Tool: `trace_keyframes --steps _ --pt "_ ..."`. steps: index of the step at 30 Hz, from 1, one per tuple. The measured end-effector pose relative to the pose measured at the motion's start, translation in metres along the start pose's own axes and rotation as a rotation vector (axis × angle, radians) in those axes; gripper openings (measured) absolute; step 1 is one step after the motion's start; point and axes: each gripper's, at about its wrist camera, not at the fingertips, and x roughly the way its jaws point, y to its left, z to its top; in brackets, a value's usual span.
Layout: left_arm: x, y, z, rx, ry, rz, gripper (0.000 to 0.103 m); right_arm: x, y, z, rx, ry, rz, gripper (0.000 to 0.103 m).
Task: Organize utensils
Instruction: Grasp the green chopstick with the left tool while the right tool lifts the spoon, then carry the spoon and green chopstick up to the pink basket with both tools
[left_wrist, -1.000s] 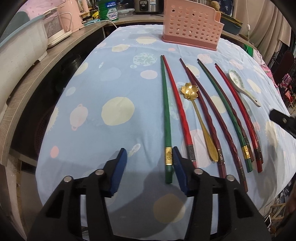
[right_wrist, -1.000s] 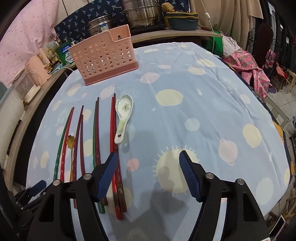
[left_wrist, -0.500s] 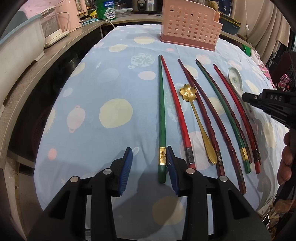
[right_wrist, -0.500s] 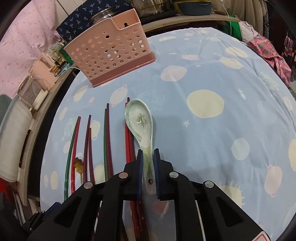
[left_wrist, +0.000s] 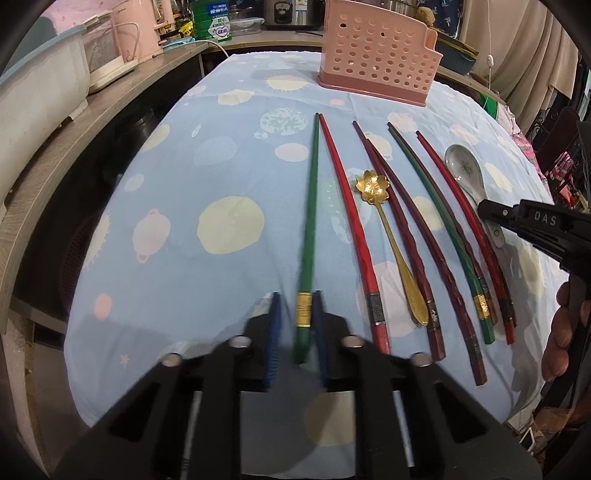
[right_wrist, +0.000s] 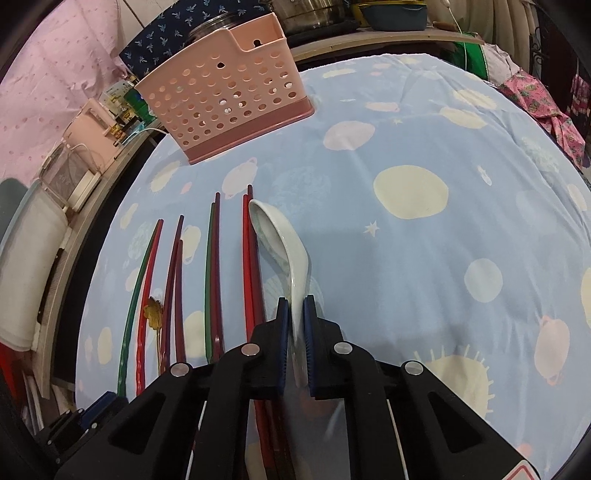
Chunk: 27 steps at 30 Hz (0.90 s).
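Observation:
A pink perforated utensil holder (left_wrist: 376, 72) stands at the far end of the table; it also shows in the right wrist view (right_wrist: 229, 99). Several red and green chopsticks and a gold flower spoon (left_wrist: 391, 236) lie in a row. My left gripper (left_wrist: 295, 306) is narrowly open, its pads on either side of the end of the green chopstick (left_wrist: 308, 229) with a gold band. My right gripper (right_wrist: 295, 314) is shut on the handle of the white ceramic spoon (right_wrist: 280, 243), which is tilted on its side, bowl forward.
The table wears a blue cloth with pale dots (right_wrist: 424, 221). A wooden counter with pink and white appliances (left_wrist: 92, 55) runs along the left. Pots stand behind the holder (right_wrist: 314, 14). Clothes hang at the far right (right_wrist: 546, 99).
My left gripper narrowed around the green chopstick's end, which has shifted slightly. My right gripper moved to the spoon, shut on its handle and rolled it onto its side.

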Motion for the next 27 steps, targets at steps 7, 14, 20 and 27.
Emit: trace_keyframes --steps 7,14,20,27 --pt "-0.021 0.002 0.008 -0.02 -0.016 -0.04 0.007 -0.044 -0.004 -0.003 0.004 -0.056 -0.027 0.007" --pt "-0.061 0.007 0.047 -0.042 -0.111 -0.062 0.007 -0.085 -0.009 0.02 0.006 -0.136 -0.052 0.007" --pt "-0.101 0.013 0.109 -0.064 -0.252 -0.079 0.007 -0.109 -0.002 0.068 -0.03 -0.22 -0.073 0.007" --pt "-0.138 0.011 0.183 -0.063 -0.409 -0.084 0.007 -0.114 0.015 0.123 -0.077 -0.267 -0.079 0.007"
